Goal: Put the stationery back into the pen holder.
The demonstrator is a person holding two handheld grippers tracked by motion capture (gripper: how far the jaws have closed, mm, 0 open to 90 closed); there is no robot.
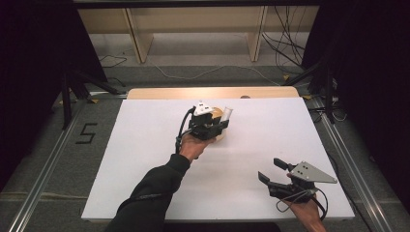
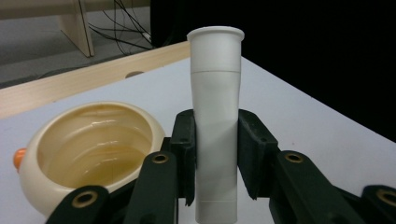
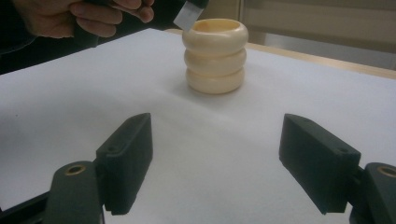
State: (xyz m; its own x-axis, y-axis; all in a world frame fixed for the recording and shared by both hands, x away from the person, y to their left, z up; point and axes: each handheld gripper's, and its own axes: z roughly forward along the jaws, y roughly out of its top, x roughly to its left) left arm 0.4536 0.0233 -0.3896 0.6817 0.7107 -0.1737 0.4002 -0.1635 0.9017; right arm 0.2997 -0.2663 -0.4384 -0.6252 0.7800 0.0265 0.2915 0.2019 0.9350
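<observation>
My left gripper (image 2: 216, 154) clamped on white tube (image 2: 215, 116), held upright just beside cream ribbed pot (image 2: 93, 149), right gripper (image 3: 215, 163) wide open w/ nothing in it, white table (image 1: 145, 159), wood edge at far side (image 1: 159, 93), grey floor, cables (image 1: 285, 46), dark curtains.

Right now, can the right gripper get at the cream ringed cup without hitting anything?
Probably yes. The right gripper is open and faces the cream ringed cup across bare white table. One catch: the left gripper holds a white tube beside the cup's rim, crowding that side.
</observation>
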